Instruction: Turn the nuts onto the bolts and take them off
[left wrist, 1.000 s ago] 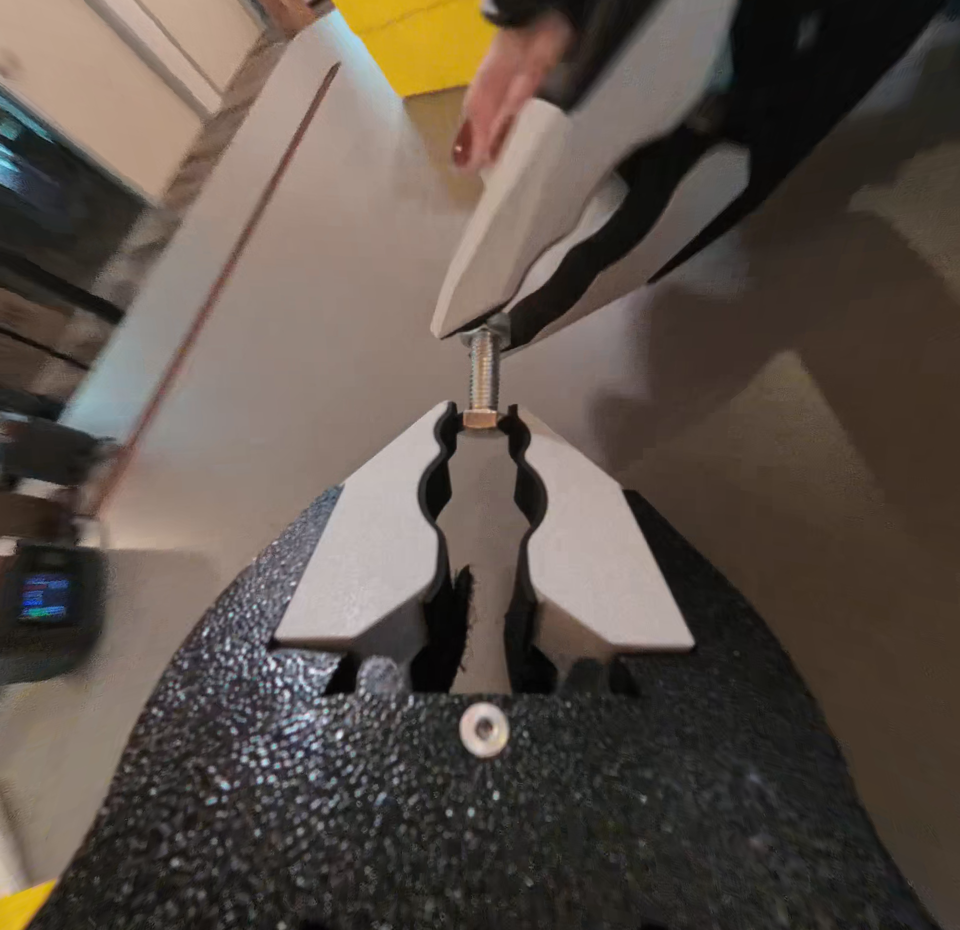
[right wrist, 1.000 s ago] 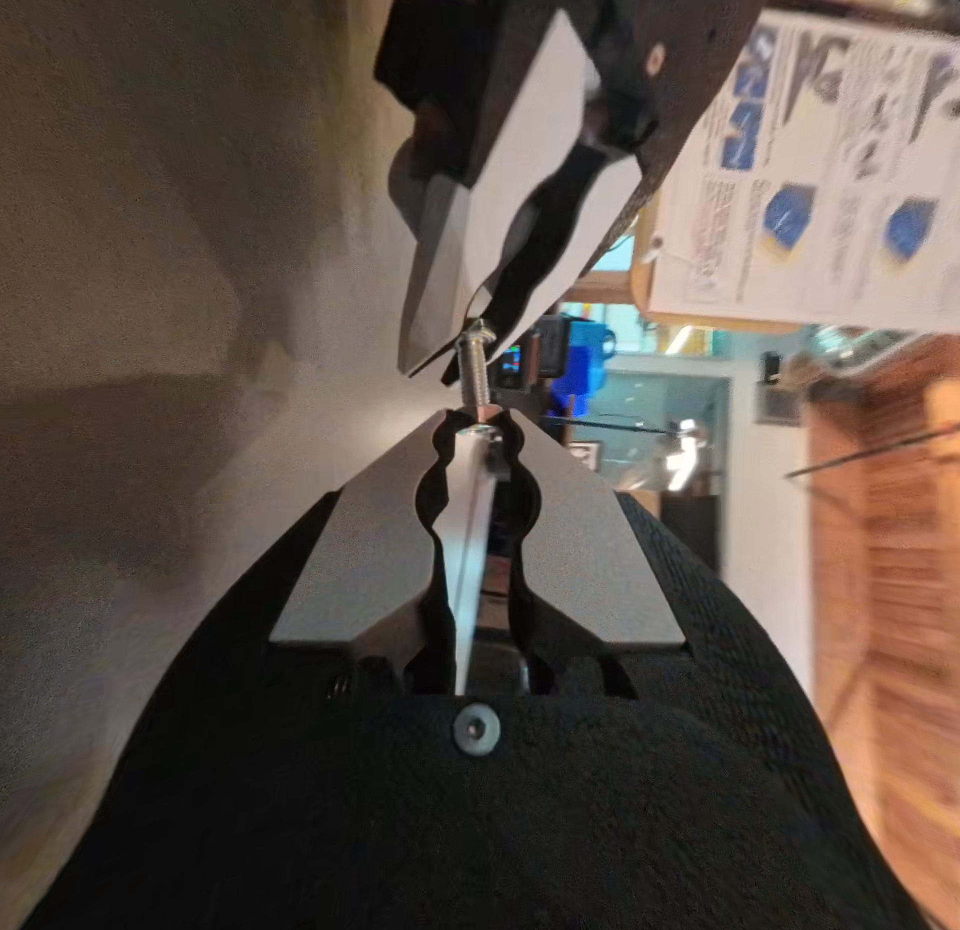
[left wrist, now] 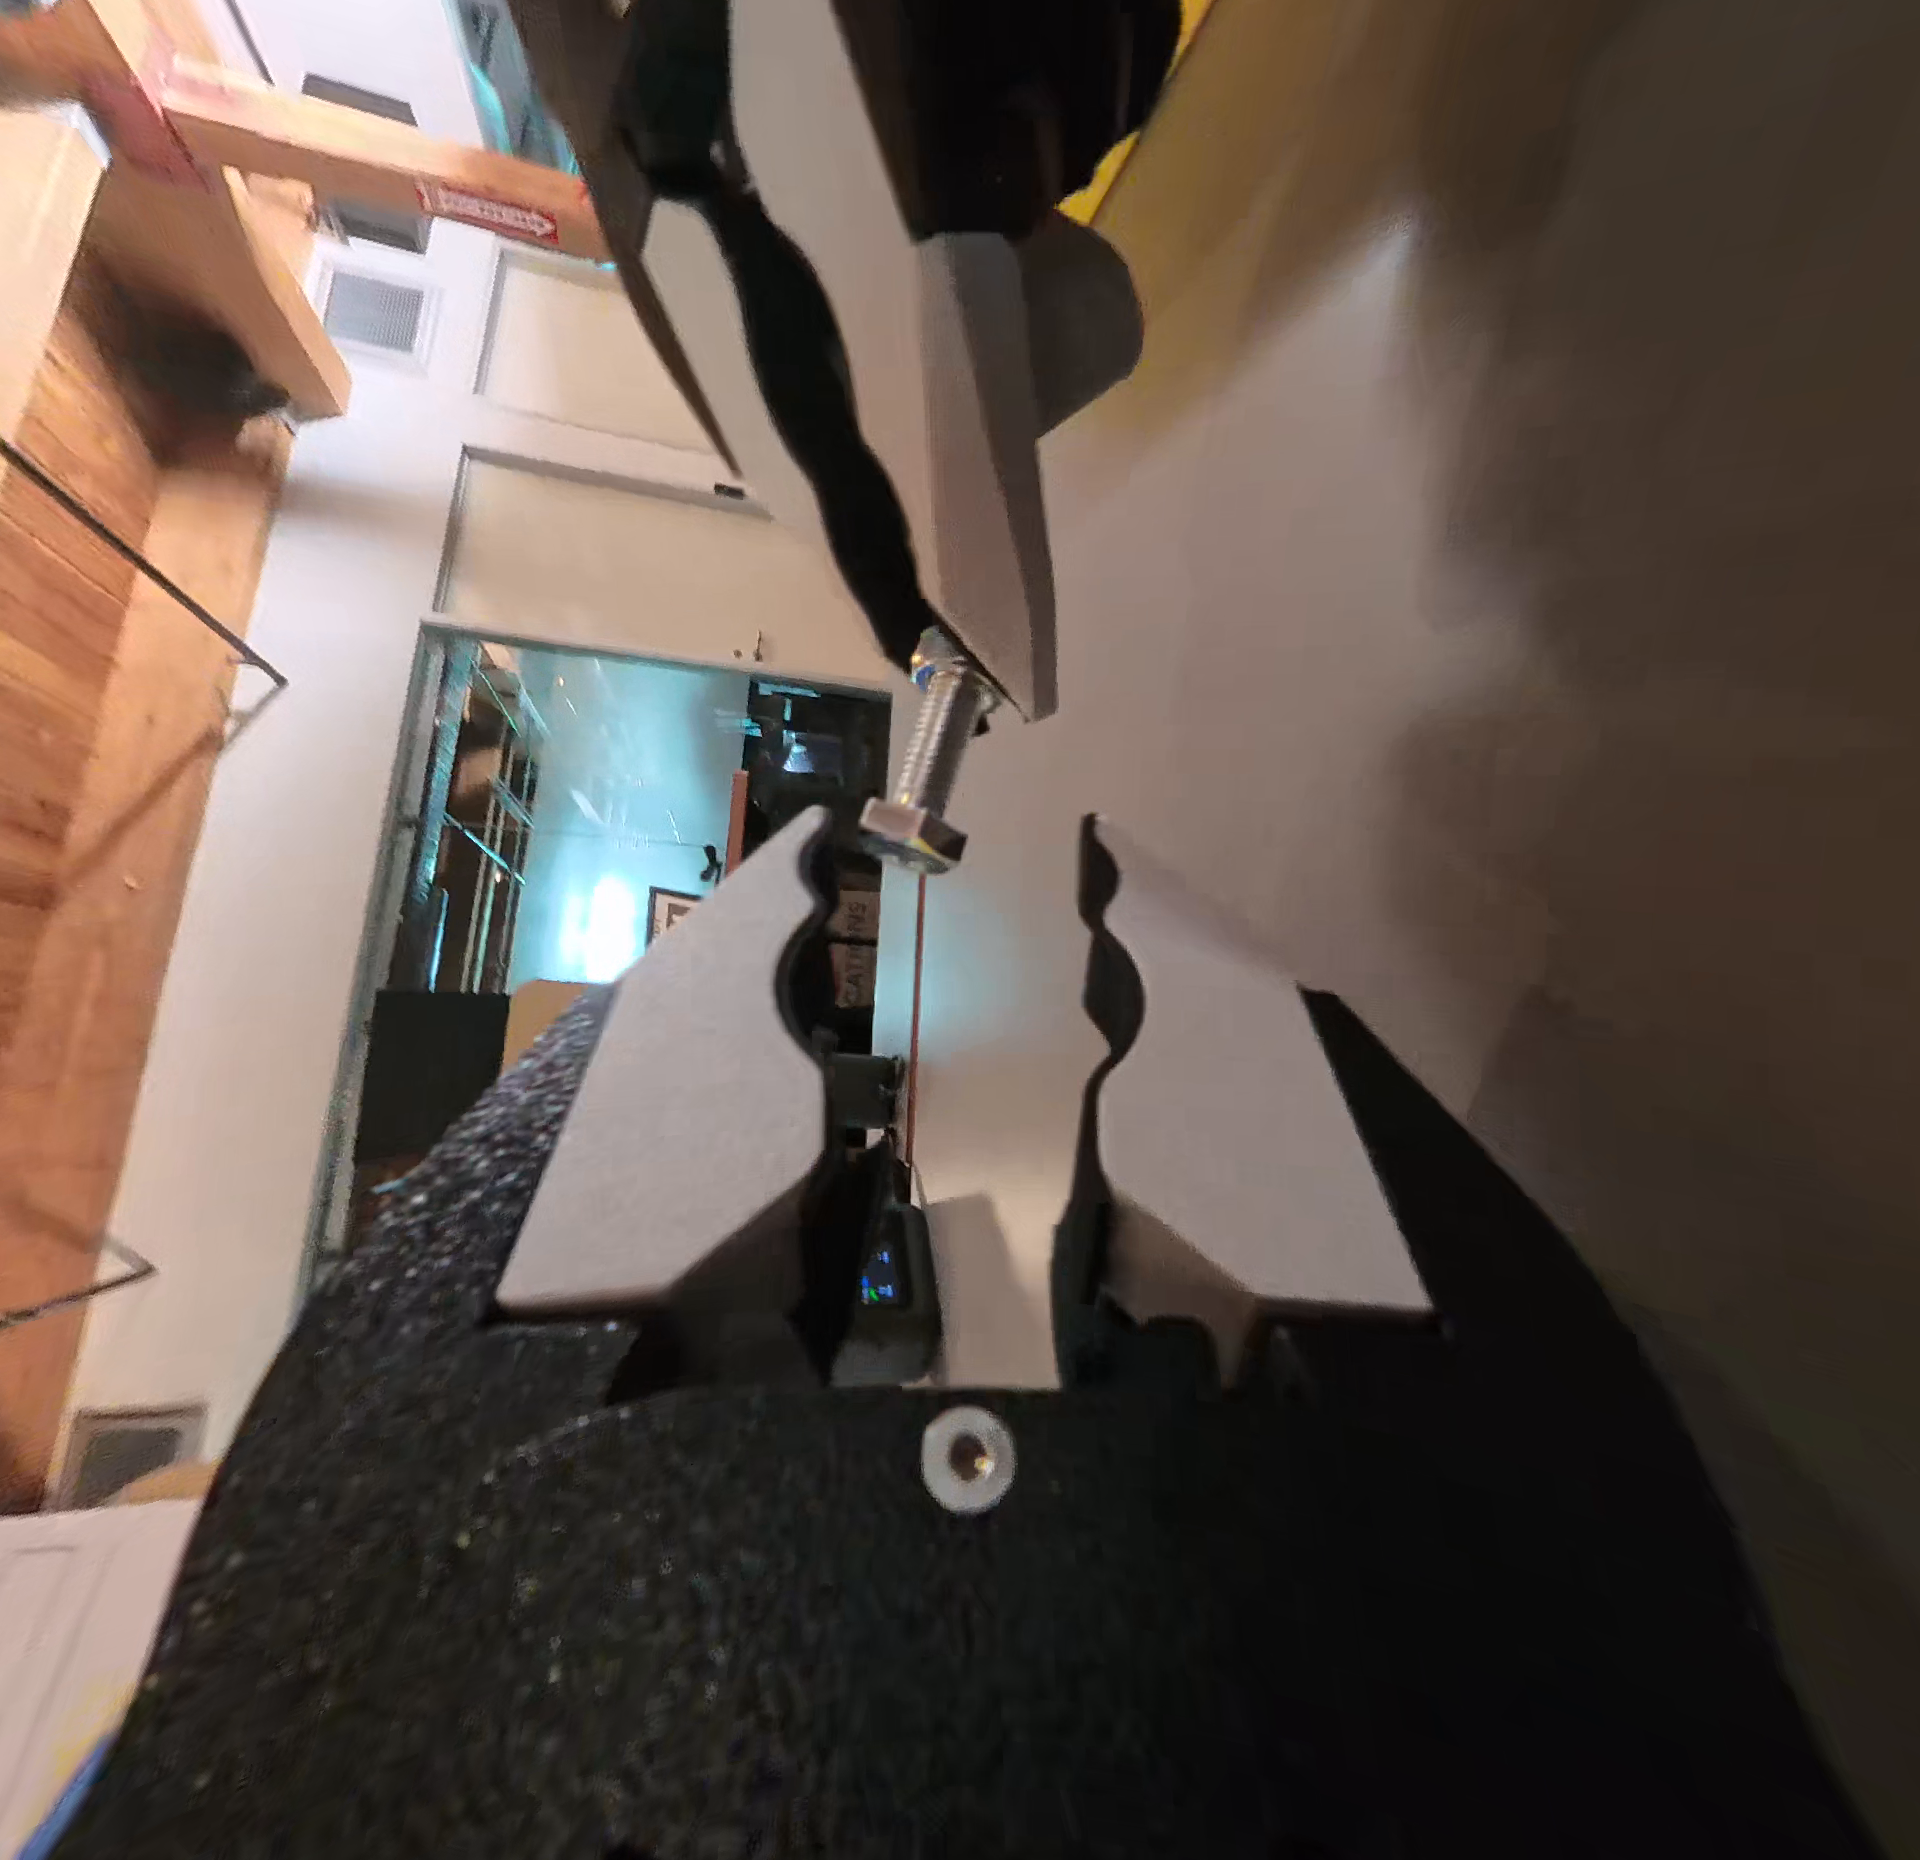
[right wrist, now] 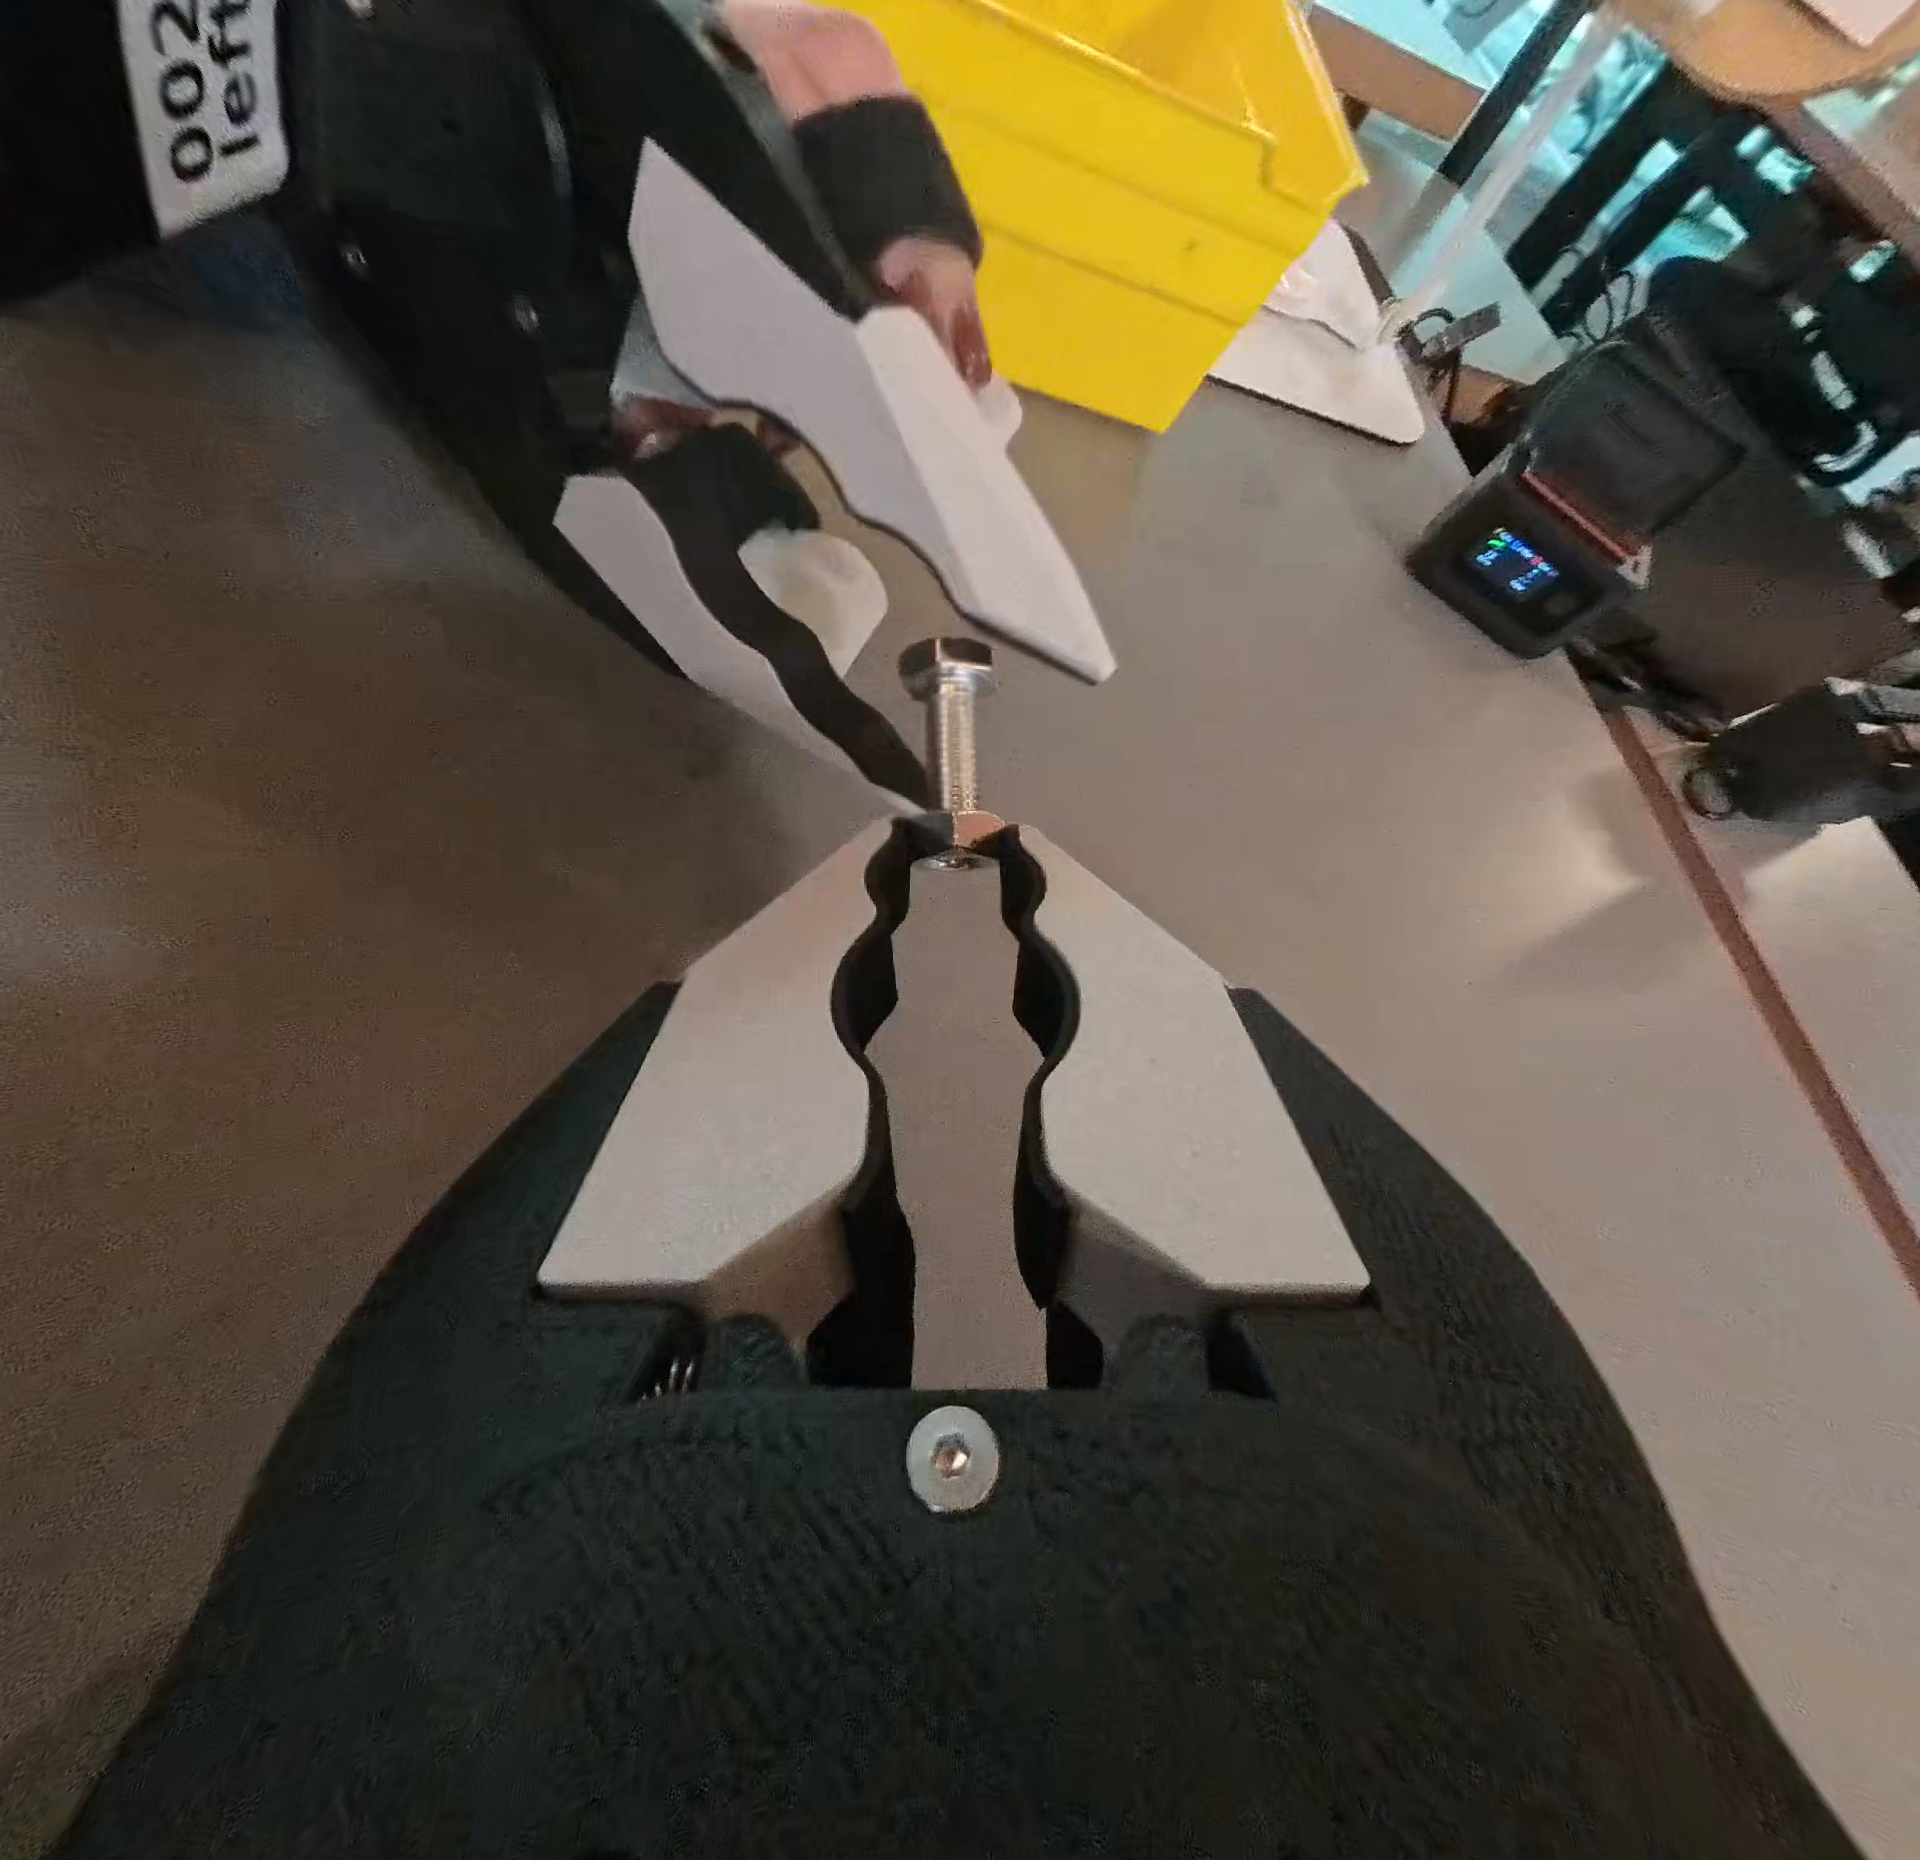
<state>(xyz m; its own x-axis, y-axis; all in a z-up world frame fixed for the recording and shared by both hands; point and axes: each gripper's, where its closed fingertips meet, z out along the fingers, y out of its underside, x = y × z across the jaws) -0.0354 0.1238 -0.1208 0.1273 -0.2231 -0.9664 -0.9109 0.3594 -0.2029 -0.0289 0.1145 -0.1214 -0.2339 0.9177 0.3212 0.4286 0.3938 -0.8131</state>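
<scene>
A silver bolt (right wrist: 951,735) with a nut (right wrist: 966,831) on its thread is held up above the grey table (right wrist: 1351,875). My right gripper (right wrist: 961,846) is shut on the nut, and the bolt points away from it with its hex head (right wrist: 943,659) at the far end. My left gripper (right wrist: 997,730) is open, its fingers either side of the bolt head without gripping it. In the left wrist view my left gripper (left wrist: 951,828) stands open with the bolt head (left wrist: 912,839) near its left finger, and the right gripper (left wrist: 966,688) holds the far end.
A yellow bin (right wrist: 1122,179) stands on the table behind the left gripper. A small black device with a lit screen (right wrist: 1527,563) sits near the table's right edge (right wrist: 1766,979). A person's hand (right wrist: 914,283) holds the left gripper. The tips of both grippers are at nearly the same place.
My left gripper has opened and let go of the bolt head. Both grippers have rolled. My right gripper still grips the nut with the bolt in it.
</scene>
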